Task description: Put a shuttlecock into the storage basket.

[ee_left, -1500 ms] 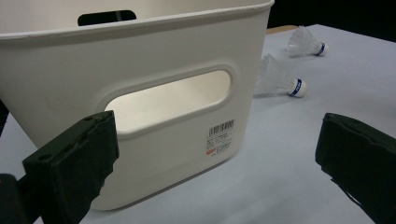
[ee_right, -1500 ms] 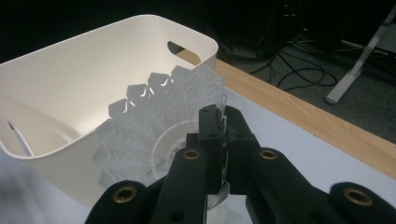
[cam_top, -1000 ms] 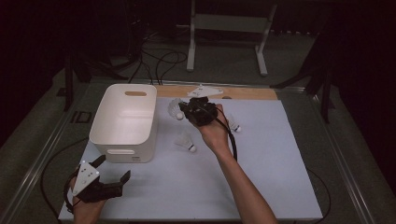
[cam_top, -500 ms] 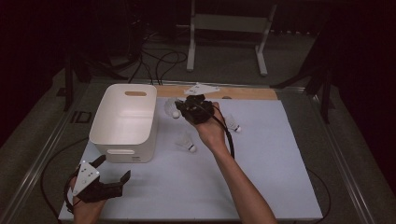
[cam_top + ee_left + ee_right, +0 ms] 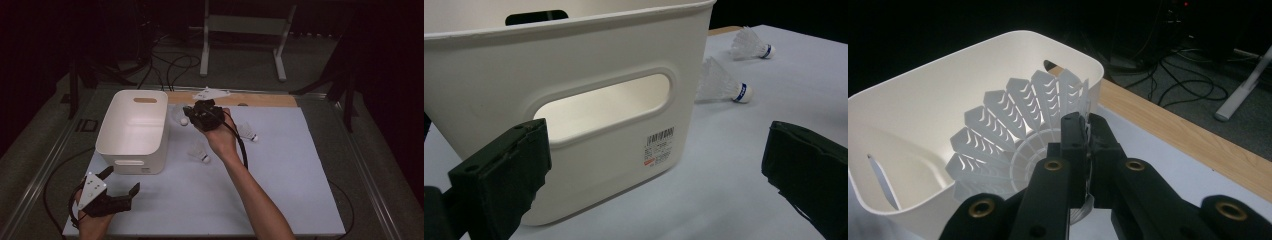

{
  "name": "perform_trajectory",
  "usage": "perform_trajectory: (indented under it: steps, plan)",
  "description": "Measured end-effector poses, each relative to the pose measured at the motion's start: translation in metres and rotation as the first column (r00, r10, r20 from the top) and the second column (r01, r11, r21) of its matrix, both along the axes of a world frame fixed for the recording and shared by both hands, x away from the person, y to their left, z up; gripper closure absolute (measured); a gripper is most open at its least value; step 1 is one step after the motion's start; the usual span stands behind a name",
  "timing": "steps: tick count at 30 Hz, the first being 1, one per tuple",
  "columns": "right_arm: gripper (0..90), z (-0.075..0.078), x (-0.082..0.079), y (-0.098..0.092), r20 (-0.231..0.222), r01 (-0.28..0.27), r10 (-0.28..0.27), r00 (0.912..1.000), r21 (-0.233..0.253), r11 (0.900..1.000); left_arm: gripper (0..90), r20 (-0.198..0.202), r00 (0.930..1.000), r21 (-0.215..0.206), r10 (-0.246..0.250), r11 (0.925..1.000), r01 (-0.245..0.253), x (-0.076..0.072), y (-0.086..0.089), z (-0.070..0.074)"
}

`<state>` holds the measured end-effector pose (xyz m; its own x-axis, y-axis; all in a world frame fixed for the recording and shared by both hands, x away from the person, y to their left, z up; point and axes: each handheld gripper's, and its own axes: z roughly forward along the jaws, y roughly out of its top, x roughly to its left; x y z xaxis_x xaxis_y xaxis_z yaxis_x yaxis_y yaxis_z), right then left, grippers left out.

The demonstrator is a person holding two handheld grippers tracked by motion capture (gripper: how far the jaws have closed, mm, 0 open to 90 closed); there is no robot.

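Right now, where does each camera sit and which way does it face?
High view: above the table, facing forward and down; both forearms, left gripper, right gripper.
Left gripper view: low on the mat, facing the bin; its open jaws.
Right gripper view: facing the bin's rim, jaws shut on a shuttlecock.
All share the bin.

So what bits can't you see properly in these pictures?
- Held shuttlecock: its cork in the right gripper view, behind the right gripper.
- White bin: its floor in the left gripper view, behind its wall.
- Bin label: print too small.
- Left gripper: jaw tips cut by the edges.
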<state>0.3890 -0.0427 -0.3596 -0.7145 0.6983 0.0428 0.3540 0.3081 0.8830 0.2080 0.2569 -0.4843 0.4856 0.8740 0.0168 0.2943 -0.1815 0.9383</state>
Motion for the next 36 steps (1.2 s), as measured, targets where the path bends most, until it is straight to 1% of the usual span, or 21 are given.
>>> perform_trajectory:
  steps: [3, 5, 10, 20, 24, 36]
  plan:
    - [88.0, 0.0, 0.001, 0.003, 0.005, -0.007, 0.007, 1.0, -0.004, 1.0, 0.0, 0.0, 1.0, 0.0, -0.001, 1.0, 0.001, 0.0, 0.0, 0.0]
    - [88.0, 0.001, 0.001, 0.005, -0.002, -0.014, 0.014, 0.9999, 0.009, 1.0, 0.0, 0.0, 1.0, -0.001, 0.0, 1.0, 0.0, 0.0, 0.0, 0.0]
    - [88.0, 0.001, 0.002, 0.01, 0.002, -0.018, 0.018, 0.9998, 0.011, 1.0, 0.0, -0.001, 1.0, -0.001, -0.001, 1.0, 0.001, 0.0, 0.0, 0.0]
    - [88.1, 0.007, 0.002, 0.02, 0.008, -0.04, 0.04, 0.9992, 0.011, 0.999, 0.0, -0.001, 1.0, 0.0, -0.002, 1.0, 0.002, 0.0, 0.0, 0.0]
    - [88.1, 0.007, 0.001, 0.026, 0.007, -0.045, 0.045, 0.999, 0.02, 0.999, 0.0, 0.0, 1.0, -0.002, 0.001, 1.0, -0.001, 0.0, 0.001, 0.0]
    - [88.1, 0.009, -0.001, 0.041, 0.014, -0.07, 0.069, 0.9975, 0.011, 0.998, 0.0, -0.001, 1.0, -0.002, 0.0, 1.0, 0.0, 0.0, 0.002, 0.0]
